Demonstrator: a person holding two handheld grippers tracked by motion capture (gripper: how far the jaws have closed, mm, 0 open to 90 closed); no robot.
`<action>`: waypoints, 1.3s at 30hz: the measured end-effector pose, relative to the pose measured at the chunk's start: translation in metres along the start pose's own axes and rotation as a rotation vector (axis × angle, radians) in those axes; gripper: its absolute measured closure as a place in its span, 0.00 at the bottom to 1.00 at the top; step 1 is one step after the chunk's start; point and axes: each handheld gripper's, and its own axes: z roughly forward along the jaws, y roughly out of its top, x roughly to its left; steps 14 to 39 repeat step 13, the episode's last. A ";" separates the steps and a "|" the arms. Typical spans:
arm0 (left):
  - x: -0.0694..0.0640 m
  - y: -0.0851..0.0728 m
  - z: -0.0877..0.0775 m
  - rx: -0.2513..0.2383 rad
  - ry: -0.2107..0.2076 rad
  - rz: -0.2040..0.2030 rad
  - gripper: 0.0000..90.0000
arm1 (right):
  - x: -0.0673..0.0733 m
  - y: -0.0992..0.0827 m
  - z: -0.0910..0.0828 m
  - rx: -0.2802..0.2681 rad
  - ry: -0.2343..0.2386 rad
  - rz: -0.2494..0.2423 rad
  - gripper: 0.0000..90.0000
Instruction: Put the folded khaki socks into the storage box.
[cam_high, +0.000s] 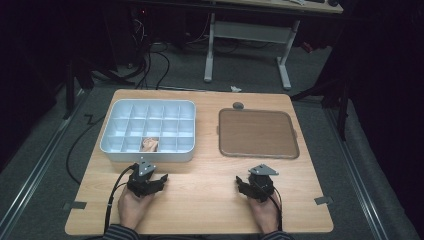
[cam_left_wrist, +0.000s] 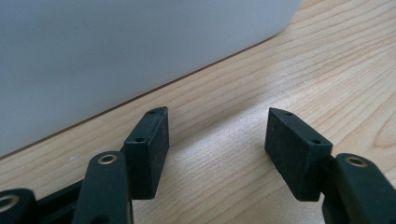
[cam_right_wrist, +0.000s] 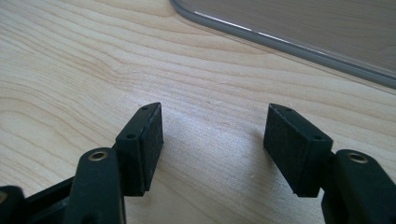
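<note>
Both grippers rest low on the near half of the wooden table (cam_high: 200, 200), one in each hand, jaws spread wide with nothing but bare wood between them. The left gripper (cam_high: 159, 180) sits just in front of the near wall of the grey compartment box (cam_high: 120, 150), which stands toward the far left corner; its pads (cam_left_wrist: 149, 149) point at that wall without touching it. A small pale object (cam_high: 149, 145) lies in a near-row compartment of the box, close to that gripper, which looks to be the thing it would go for. The right gripper (cam_high: 241, 184) lies near the front edge of the brown tray (cam_high: 258, 134), which is bare. To me the hands look parked: palms down, wrists low near the table's near edge, forearms coming straight in, ready rather than working.
</note>
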 end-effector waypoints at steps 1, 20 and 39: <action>0.000 0.000 0.000 0.000 0.000 0.000 0.45 | 0.000 0.000 0.000 0.000 0.000 0.000 0.42; 0.000 0.000 0.000 0.002 0.000 0.000 0.42 | 0.000 0.000 0.000 0.000 0.001 0.000 0.42; 0.000 0.000 0.000 0.002 0.000 0.000 0.42 | 0.000 0.000 0.000 0.000 0.001 0.000 0.42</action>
